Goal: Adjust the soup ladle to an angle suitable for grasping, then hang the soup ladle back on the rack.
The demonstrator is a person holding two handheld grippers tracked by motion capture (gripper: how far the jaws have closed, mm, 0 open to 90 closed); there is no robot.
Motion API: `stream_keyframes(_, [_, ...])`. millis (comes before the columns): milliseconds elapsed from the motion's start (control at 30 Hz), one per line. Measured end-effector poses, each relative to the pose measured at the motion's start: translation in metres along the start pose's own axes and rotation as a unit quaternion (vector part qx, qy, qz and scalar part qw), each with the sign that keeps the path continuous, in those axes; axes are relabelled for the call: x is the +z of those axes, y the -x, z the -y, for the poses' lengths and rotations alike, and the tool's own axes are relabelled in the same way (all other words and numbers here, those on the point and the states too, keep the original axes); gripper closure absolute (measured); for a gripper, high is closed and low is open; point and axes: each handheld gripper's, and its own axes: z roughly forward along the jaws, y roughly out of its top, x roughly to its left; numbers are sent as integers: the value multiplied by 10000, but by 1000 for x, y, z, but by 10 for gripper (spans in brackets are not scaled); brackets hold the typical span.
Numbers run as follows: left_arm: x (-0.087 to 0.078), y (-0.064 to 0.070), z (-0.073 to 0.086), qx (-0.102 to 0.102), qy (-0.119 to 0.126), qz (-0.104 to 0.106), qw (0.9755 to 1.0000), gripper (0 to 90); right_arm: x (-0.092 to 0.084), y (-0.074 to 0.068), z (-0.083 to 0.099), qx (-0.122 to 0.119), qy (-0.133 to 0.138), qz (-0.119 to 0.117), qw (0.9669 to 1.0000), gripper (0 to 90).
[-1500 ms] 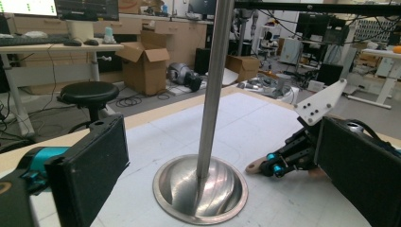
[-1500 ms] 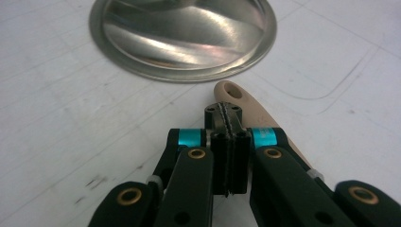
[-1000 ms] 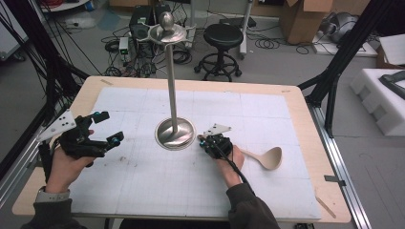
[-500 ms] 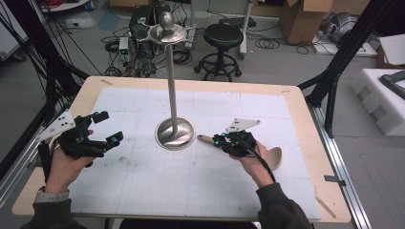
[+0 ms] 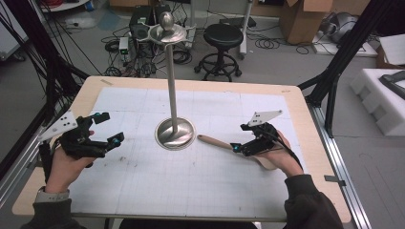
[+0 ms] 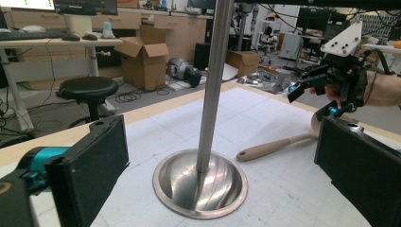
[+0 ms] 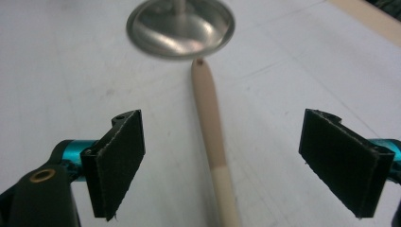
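White table mat (image 5: pixel 143 191) under right hand-held gripper (image 5: pixel 242 138), just spread wide above wooden spoon (image 7: pixel 210 113).

Black hand-held gripper (image 5: pixel 111 129) w/ teal joints, grey plate; dark sleeves.

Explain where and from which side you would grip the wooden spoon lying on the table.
Grip the spoon's straight, narrow handle at mid-length, coming from above with the jaws across it. It lies flat on the mat, free on both sides, its tip just short of the metal stand's base. The bowl end looks broader and harder to pinch.
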Motion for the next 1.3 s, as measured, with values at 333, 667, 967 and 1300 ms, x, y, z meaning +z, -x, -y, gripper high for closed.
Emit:
stream_keyframes(333, [-4,1,2,-18,-17,-23,10000,40,-7,15,8,-538,-610,-284,9963,114])
stream_keyframes(667, [-4,0,3,-31,-58,-30,10000,41,-1,24,16,-501,-935,-476,9932,123])
stream_keyframes(967, [-4,0,4,-27,-77,-26,10000,41,5,27,20,-625,-1392,-513,9870,125])
stream_keyframes(1300, [-4,1,4,-24,-66,-16,10000,41,16,24,22,-901,-1838,-532,9774,150])
